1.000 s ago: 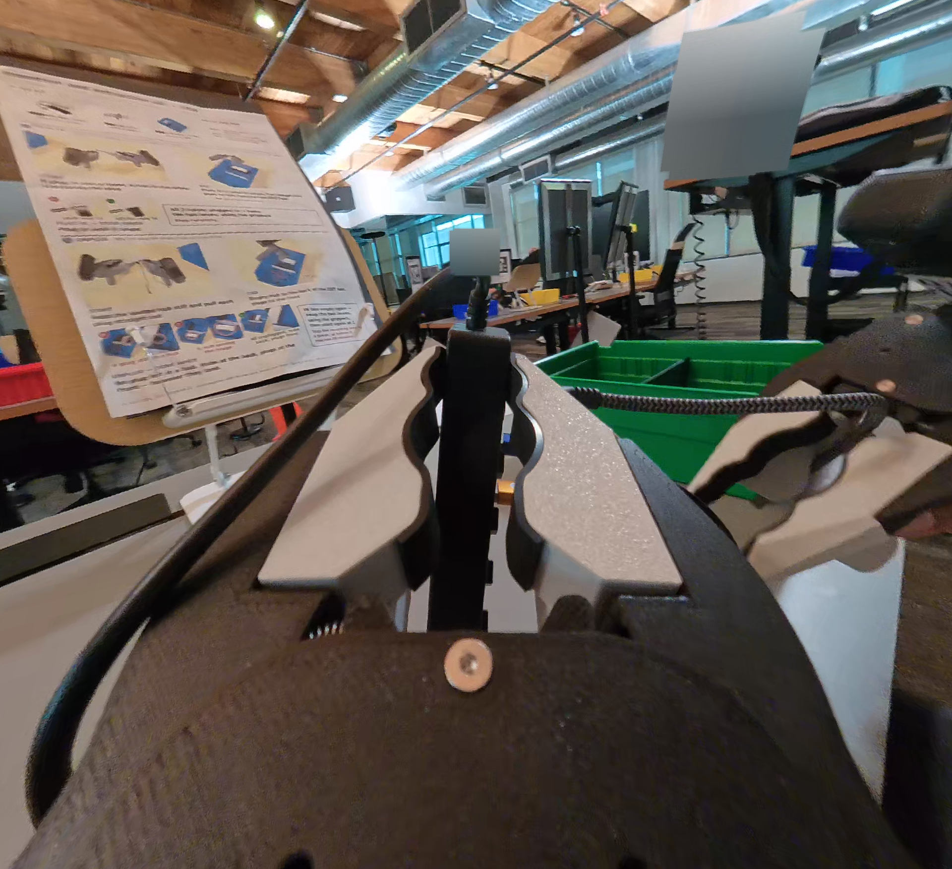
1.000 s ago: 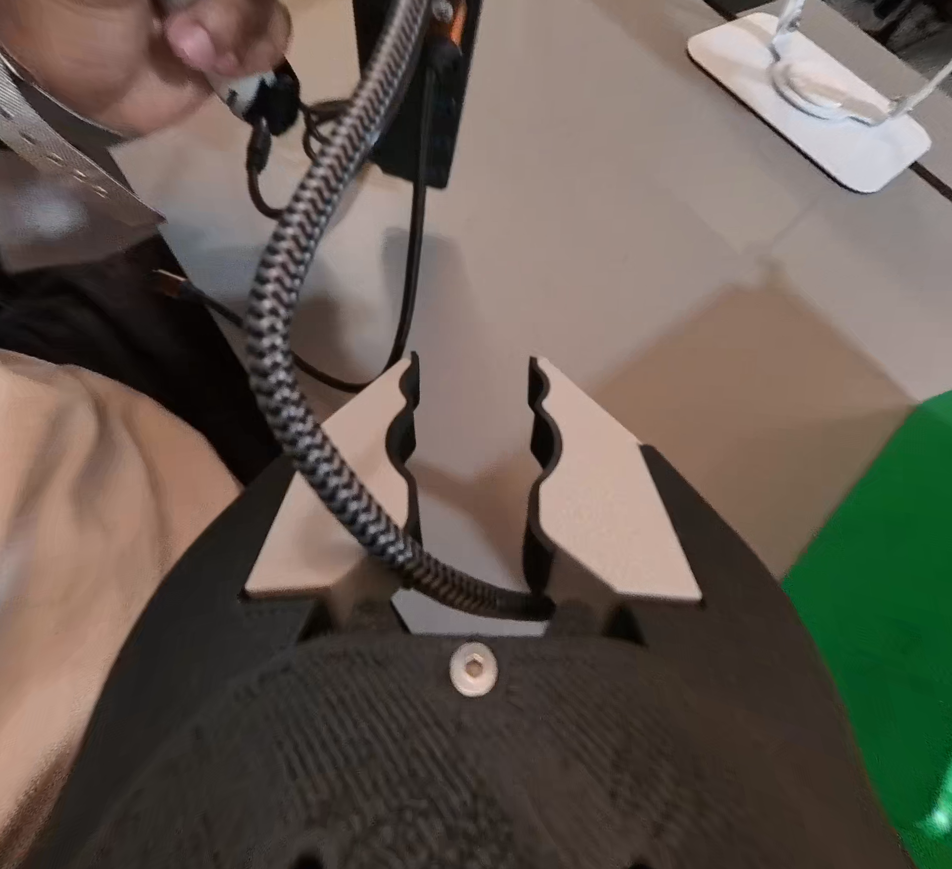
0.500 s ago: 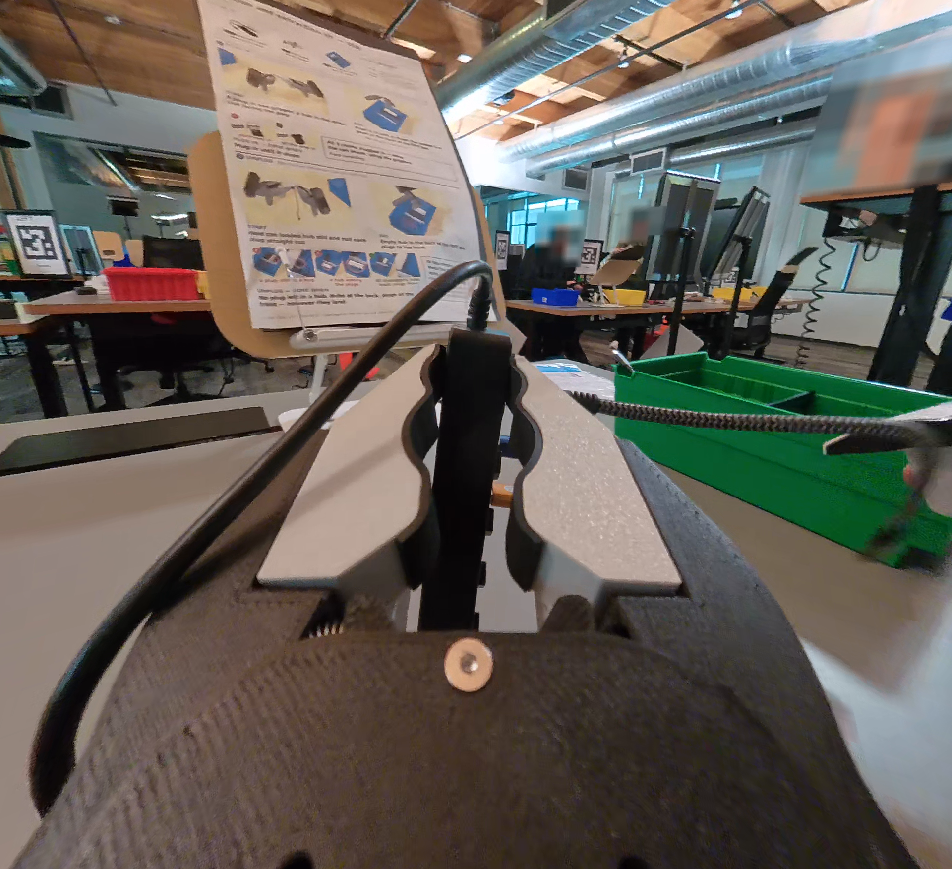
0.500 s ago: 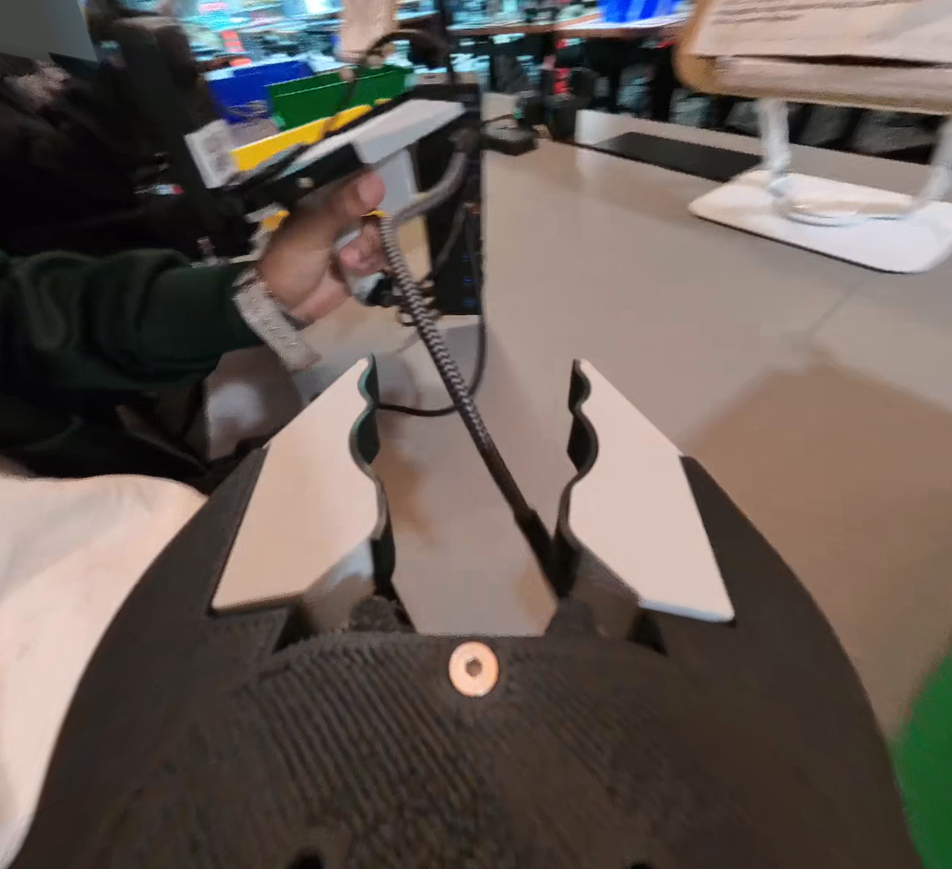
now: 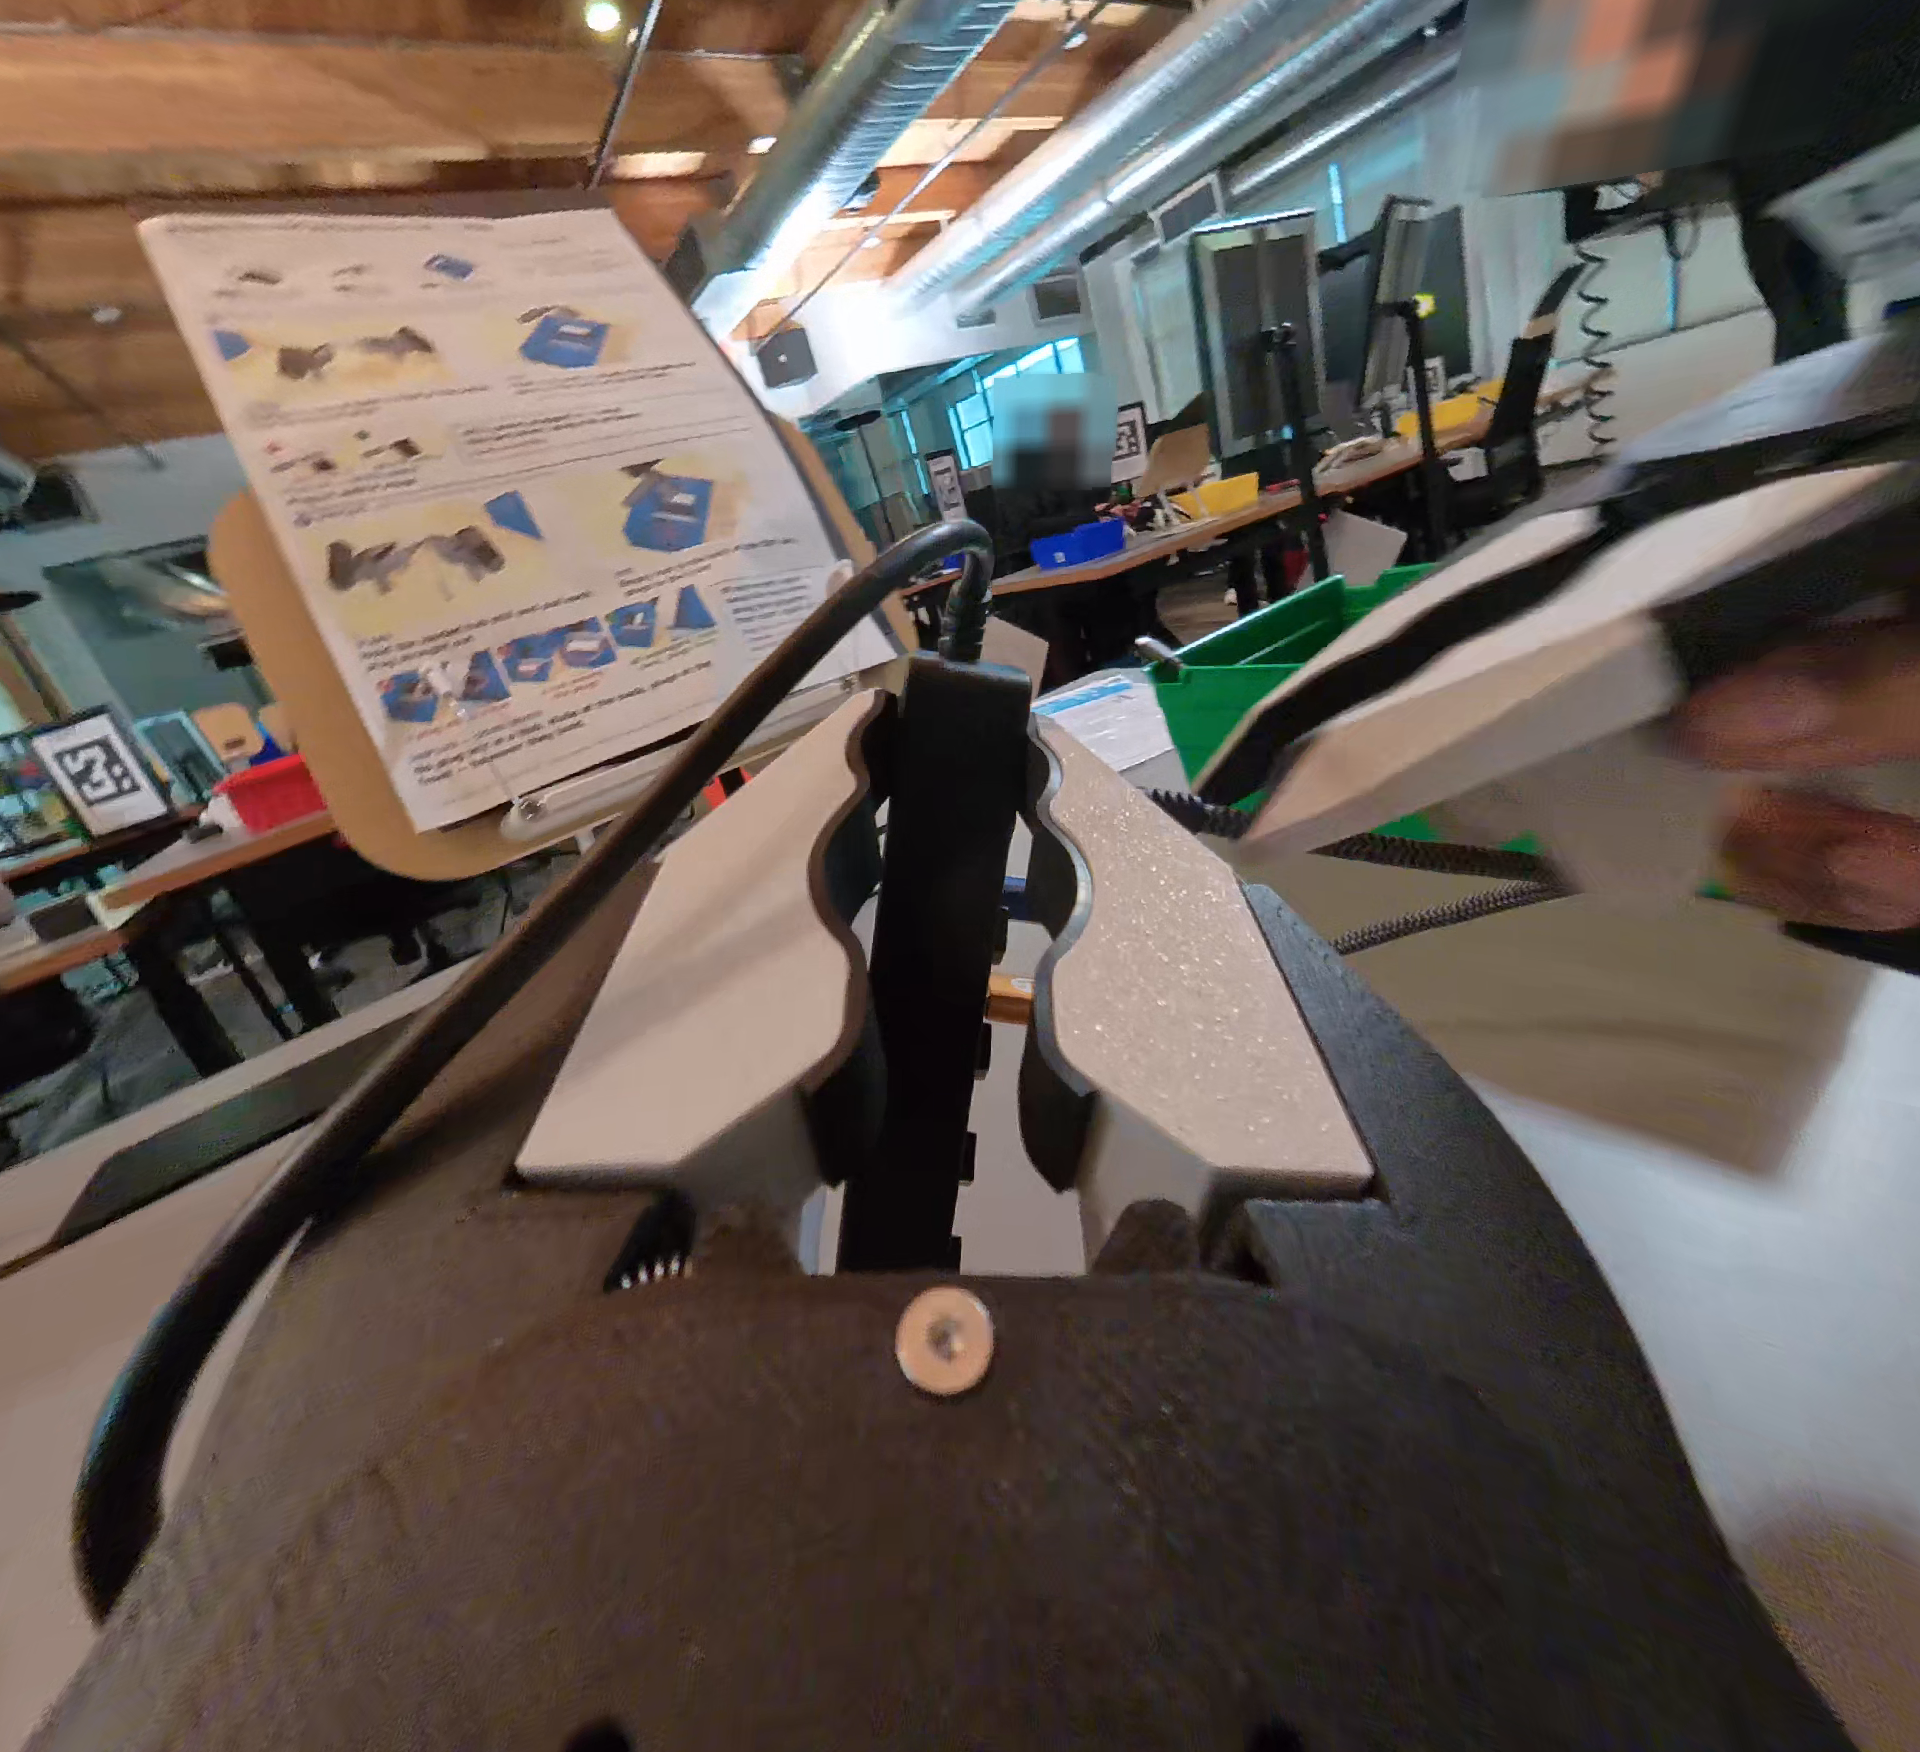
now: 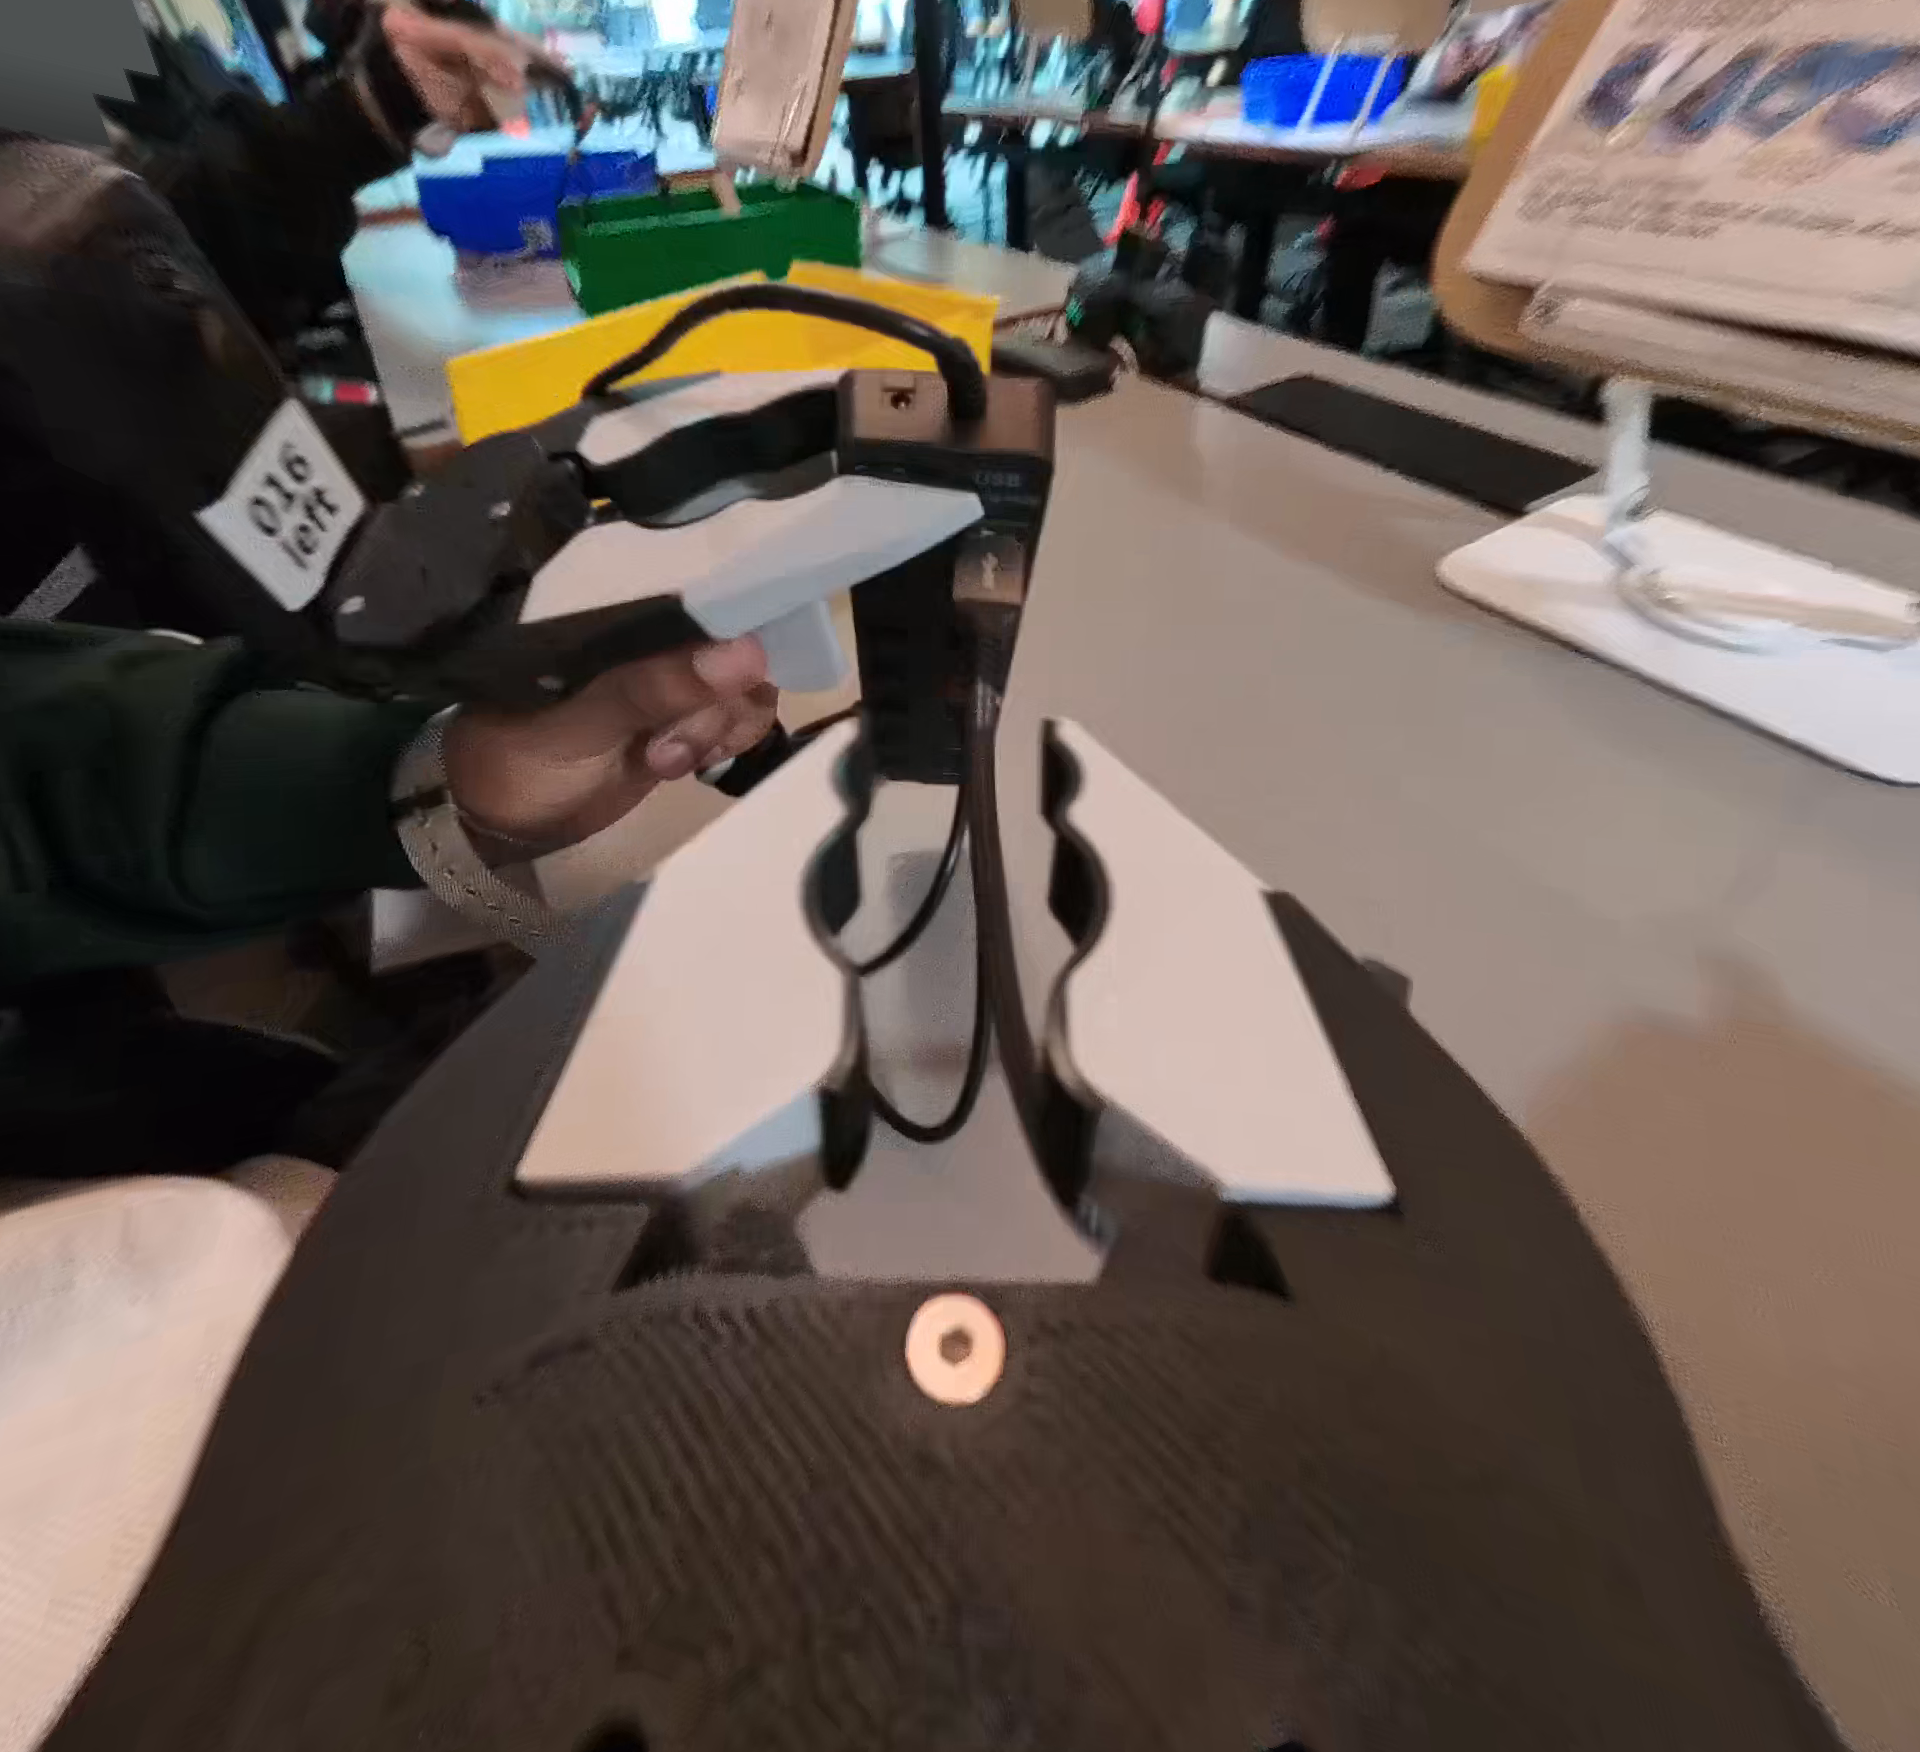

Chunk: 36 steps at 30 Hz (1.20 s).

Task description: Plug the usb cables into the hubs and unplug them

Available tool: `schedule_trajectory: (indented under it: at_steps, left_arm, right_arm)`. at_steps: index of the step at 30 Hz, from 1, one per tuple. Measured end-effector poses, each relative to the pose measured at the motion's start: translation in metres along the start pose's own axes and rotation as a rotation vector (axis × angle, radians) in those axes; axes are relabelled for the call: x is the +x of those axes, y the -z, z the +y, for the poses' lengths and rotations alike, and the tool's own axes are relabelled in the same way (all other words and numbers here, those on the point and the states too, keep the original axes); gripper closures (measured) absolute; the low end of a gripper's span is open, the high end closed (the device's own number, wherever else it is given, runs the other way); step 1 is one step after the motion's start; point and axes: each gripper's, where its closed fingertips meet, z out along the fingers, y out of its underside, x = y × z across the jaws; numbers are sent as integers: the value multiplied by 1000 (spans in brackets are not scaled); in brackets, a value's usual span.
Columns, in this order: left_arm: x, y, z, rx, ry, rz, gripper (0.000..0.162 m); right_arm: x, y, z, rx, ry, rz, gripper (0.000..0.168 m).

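Note:
My left gripper [image 5: 951, 767] is shut on a black USB hub [image 5: 940, 923] and holds it upright above the table. A black cable [image 5: 727, 726] leaves the hub's top. In the right wrist view the left gripper [image 6: 904, 466] clamps the hub [image 6: 935, 663] from the left. A braided USB cable [image 6: 1003, 954] is plugged into the hub's front face and runs down between my right gripper's fingers. My right gripper [image 6: 945, 736] is open just in front of the hub's lower end. It also shows blurred at the right of the left wrist view [image 5: 1455, 684].
An instruction sheet on a stand [image 5: 499, 507] rises behind the hub, and its white base [image 6: 1662, 642] sits on the grey table [image 6: 1299, 767]. A green bin [image 5: 1236, 705] is at the right. A yellow bin [image 6: 727, 341] lies beyond the left gripper.
My right gripper has swung up from looking down at the table and moved close to the hub, staying open around the braided cable. My left gripper has kept its hold on the hub.

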Motion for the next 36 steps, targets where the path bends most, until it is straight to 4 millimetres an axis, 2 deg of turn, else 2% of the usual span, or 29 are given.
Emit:
schedule_trajectory:
  at_steps: [1,3,5,7,10,15,18,20,23,27,29,31,34,36]
  left_arm:
    - [8,0,-3,4,-16,20,140]
    - [23,1,-6,11,-69,60,140]
    - [37,2,-6,14,-143,94,140]
    - [40,1,-3,-4,-218,96,139]
    - [41,-1,1,-17,-300,87,138]
    - [36,-4,8,-67,-230,105,136]
    - [21,-7,12,-138,-19,135,132]
    - [29,-5,-1,-117,-27,135,133]
    - [42,-4,-3,-83,-121,146,133]
    - [54,-1,3,-44,11,217,132]
    - [55,0,7,-45,-1,219,132]
    - [62,1,15,-67,-16,232,124]
    - [59,-4,26,-90,-12,175,128]
    - [57,-4,28,-97,30,176,125]
  right_arm:
    - [0,-7,2,-22,-27,-21,145]
    - [-1,-16,3,-32,-95,-71,139]
    - [-2,-19,13,-79,-101,-89,144]
    - [-1,-16,18,-98,-32,-52,152]
    - [3,-12,23,-158,29,7,153]
    - [5,-9,27,-208,12,30,152]
    - [1,2,18,-224,-43,11,153]
    - [-4,10,12,-218,-56,-7,154]
    - [-3,15,17,-205,-54,-8,154]
    - [1,17,25,-171,-101,-41,154]
    - [6,19,23,-148,-102,-21,155]
    - [12,21,20,-116,-106,8,155]
    - [15,24,18,-91,-115,18,155]
    - [16,24,19,-87,-108,28,155]
